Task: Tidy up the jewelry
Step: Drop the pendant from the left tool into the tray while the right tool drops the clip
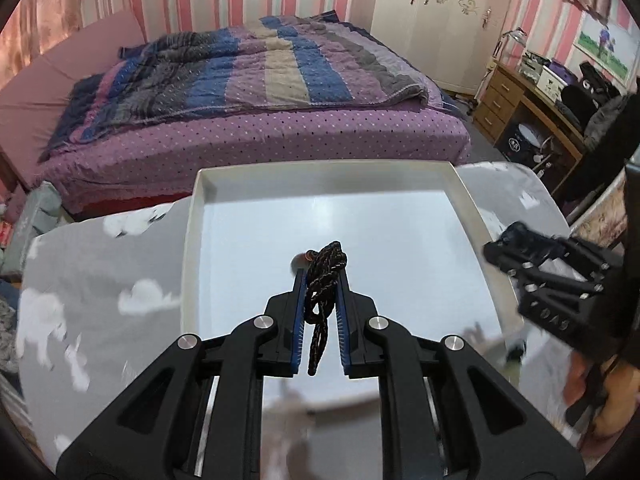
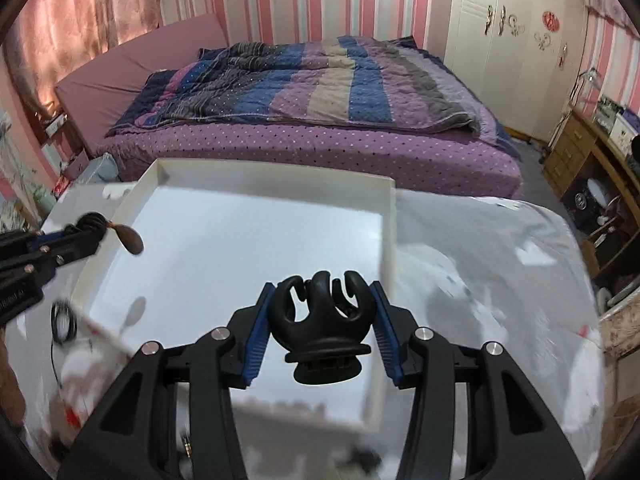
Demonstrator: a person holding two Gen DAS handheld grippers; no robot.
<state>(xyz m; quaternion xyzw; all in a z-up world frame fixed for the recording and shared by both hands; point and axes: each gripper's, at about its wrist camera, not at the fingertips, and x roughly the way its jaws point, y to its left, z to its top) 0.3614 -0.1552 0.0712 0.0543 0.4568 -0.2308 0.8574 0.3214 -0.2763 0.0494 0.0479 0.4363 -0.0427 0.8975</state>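
Table draped in a grey cloud-print cloth [image 1: 100, 280]: one shallow white tray [image 1: 192, 240], bare inside, lying under and ahead of both sets of jaws; a small coil of thin black cord [image 2: 64, 322] on the cloth, left of the right jaws

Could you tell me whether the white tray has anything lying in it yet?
Empty: the white tray shows only bare floor in both views.

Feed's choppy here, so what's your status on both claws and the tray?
Left claw shut on black cord necklace. Right claw shut on black hair claw clip. Both over white tray, tray bare. Nothing in the way.
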